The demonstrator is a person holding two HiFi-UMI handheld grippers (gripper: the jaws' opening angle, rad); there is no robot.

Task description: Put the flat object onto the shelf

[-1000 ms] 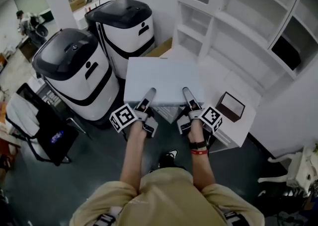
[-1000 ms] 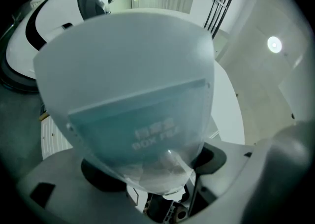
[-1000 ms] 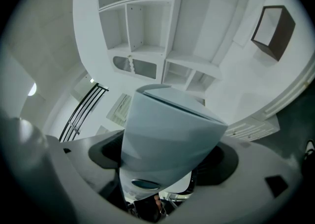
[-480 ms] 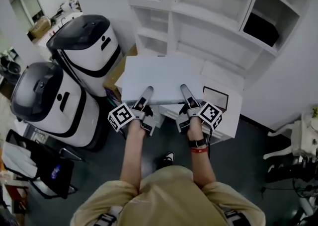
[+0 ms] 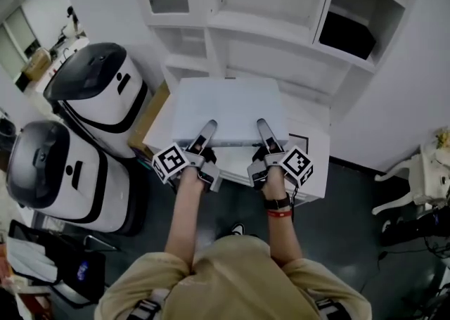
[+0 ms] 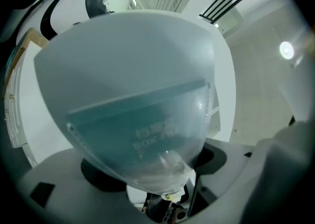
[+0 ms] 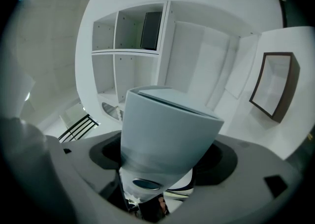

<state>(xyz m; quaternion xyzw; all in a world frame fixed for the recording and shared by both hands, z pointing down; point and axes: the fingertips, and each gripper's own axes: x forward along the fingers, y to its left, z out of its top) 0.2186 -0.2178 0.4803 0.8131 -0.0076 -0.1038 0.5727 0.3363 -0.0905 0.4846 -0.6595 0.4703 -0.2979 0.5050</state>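
Observation:
A flat pale grey file box (image 5: 228, 107) is held level in front of me, its near edge gripped from both sides. My left gripper (image 5: 206, 132) is shut on the box's near left part and my right gripper (image 5: 264, 131) on its near right part. In the left gripper view the box (image 6: 133, 95) fills the frame between the jaws. The right gripper view shows the box (image 7: 167, 124) running away from the jaws toward the white shelf (image 7: 128, 50). That white shelf unit (image 5: 274, 27) stands straight ahead, with open compartments above the box.
Two white-and-black machines (image 5: 98, 90) (image 5: 46, 171) stand at the left. A low white table (image 5: 318, 171) lies under the box, with a dark-framed tray (image 5: 301, 141) on it. A black object (image 5: 348, 34) fills the shelf's upper right compartment. Cardboard (image 5: 149, 116) leans at the left.
The view has swung right, so the shelf now sits straight ahead and the two machines have slid left. Both grippers keep their hold on the box.

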